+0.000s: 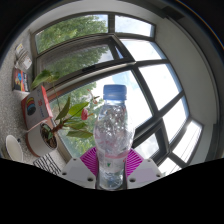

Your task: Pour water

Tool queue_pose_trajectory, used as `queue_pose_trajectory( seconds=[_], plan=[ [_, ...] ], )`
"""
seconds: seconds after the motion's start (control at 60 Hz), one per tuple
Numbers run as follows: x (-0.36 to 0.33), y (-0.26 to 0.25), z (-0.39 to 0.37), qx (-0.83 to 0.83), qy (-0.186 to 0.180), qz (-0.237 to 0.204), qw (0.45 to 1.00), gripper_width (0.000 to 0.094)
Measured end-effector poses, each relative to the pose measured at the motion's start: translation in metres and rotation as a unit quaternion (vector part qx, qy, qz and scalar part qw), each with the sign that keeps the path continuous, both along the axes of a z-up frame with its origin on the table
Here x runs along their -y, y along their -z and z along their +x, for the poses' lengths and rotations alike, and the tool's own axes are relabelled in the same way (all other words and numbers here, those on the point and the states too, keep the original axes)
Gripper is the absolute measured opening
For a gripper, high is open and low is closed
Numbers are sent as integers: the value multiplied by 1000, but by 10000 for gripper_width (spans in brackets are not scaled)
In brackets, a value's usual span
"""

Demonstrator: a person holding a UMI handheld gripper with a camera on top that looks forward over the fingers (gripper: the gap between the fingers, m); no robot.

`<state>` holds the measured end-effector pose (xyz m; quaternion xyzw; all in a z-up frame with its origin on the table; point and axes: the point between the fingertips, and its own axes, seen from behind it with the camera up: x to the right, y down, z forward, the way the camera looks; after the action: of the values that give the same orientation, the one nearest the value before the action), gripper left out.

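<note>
Clear plastic bottle (111, 140), one, clamped in gripper (112, 172).

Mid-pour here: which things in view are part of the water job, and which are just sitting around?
Job:
- clear water bottle with blue cap, upright between the claw fingers, which press on it

Just about:
- potted plant beside the bottle
- windows behind
- shelf with small items on the wall beyond the plant

The clear plastic water bottle with blue cap (112, 135) hides most of both pink pads (91, 158); its base is cut off.
</note>
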<state>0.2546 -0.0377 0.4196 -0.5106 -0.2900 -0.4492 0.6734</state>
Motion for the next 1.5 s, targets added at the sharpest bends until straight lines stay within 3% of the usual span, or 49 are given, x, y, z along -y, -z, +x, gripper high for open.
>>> queue_pose_trajectory(
  seconds=[0.15, 0.25, 0.367, 0.667, 0.7, 0.767, 0.917, 0.983, 1.033, 1.083, 1.267, 1.5],
  plan=[
    [6, 32, 35, -341, -76, -26, 937, 301],
    [1, 89, 46, -446, -98, -60, 887, 303],
    [-9, 191, 50, -518, -90, -124, 841, 302],
    [-18, 347, 56, -527, -68, -225, 817, 303],
    [-21, 337, 53, -519, -87, -204, 826, 304],
    [-18, 341, 51, -502, -89, -211, 834, 309],
    [-16, 341, 55, -532, -81, -210, 816, 468],
    [-14, 351, 55, -539, -70, -234, 806, 623],
    [-8, 355, 52, -541, -67, -249, 800, 862],
    [0, 353, 53, -543, -61, -251, 799, 827],
    [53, 327, 57, -527, -26, -243, 814, 858],
    [170, 291, 41, -522, 23, -238, 819, 860]
  ],
)
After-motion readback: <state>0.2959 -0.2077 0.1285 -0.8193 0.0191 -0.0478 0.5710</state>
